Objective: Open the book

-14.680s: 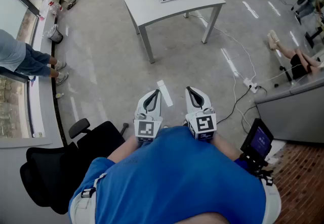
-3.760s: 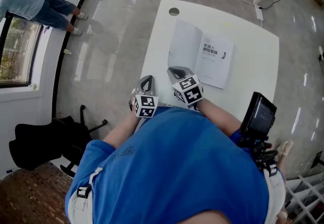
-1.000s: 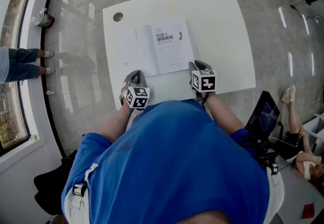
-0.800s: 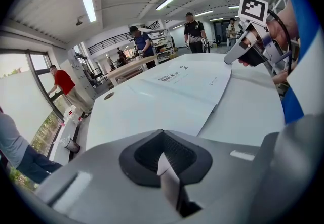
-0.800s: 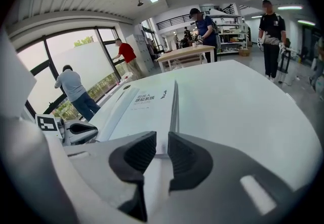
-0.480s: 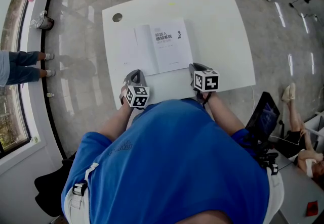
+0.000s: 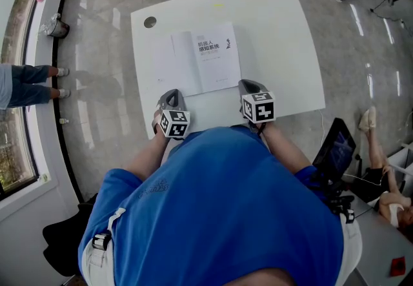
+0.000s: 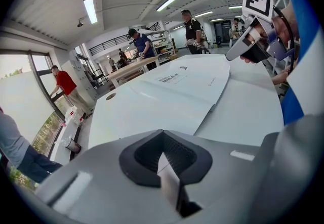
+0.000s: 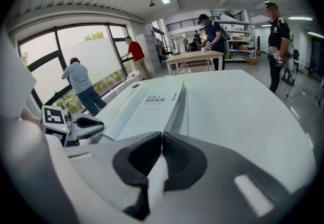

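Right hand-held gripper [image 7: 248, 86], pressed together like the left one [image 7: 171, 95], neared the flat book [image 7: 206, 59].

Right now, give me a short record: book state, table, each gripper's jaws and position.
book: flat on the table, front cover folded out to the left, title page showing
table: white, round hole near its far left corner
left gripper: jaws together, empty, at the near edge, short of the book's left half
right gripper: jaws together, empty, by the book's near right corner; contact cannot be told
task status: cover open, no inner pages turned
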### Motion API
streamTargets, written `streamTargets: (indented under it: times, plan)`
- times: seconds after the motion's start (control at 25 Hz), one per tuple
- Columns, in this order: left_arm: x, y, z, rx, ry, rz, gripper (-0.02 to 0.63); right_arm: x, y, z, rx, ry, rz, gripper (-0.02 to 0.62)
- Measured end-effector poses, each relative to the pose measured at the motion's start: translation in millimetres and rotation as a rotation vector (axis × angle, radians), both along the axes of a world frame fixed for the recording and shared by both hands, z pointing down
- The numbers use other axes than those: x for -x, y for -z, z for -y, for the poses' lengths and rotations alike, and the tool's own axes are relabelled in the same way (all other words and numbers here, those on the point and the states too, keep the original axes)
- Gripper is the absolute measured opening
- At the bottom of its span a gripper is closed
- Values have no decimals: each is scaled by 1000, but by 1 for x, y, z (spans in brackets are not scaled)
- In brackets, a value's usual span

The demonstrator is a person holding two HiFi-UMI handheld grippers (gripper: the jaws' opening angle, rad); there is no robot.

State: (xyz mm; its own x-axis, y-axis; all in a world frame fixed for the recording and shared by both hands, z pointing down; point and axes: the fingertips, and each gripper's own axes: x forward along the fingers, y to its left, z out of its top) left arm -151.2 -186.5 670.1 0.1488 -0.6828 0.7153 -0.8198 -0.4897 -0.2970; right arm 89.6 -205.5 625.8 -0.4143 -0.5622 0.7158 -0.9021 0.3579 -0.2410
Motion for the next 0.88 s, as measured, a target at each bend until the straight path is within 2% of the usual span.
streamTargets:
  times: [0.36,0.68,0.88]
  plan:
    - [7,8,-21,-23,27,-10,8,51,39,-10,-101,141,40,9]
    - [48,0,-48,-47,97,-2,6,124,42,-21,-159,302,62,8]
    - [59,12,-63,-51,147,1,8,148,58,-27,-172,386,73,8]
